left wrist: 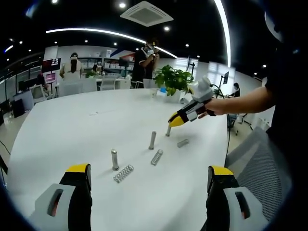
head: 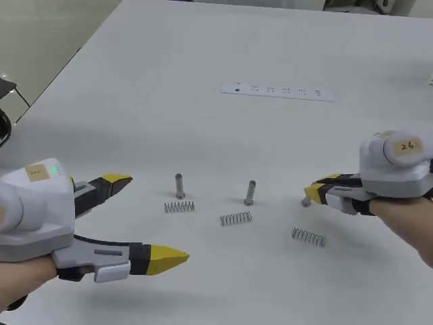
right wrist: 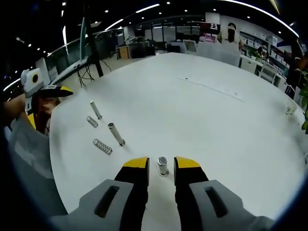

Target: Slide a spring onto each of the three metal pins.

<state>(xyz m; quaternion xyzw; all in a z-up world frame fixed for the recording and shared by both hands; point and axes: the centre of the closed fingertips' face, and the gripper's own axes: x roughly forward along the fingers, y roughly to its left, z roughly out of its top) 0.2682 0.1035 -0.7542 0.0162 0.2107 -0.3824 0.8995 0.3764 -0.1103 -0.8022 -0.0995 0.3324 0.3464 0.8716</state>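
Three short metal pins stand upright on the white table [head: 203, 128]: a left pin [head: 179, 185], a middle pin [head: 250, 192] and a right pin [head: 306, 201]. A spring lies on the table just in front of each: left spring [head: 179, 206], middle spring [head: 235, 218], right spring [head: 308, 237]. My right gripper [right wrist: 161, 168] has its jaws close on either side of the right pin [right wrist: 162, 166], with thin gaps showing. My left gripper [head: 150, 218] is held wide open, left of the left pin [left wrist: 114, 159], with nothing in it.
A white power strip [head: 277, 91] lies flat farther back on the table. People stand and sit at desks beyond the table's far edge in the left gripper view, beside a potted plant [left wrist: 173, 79]. The table edge runs close behind both grippers.
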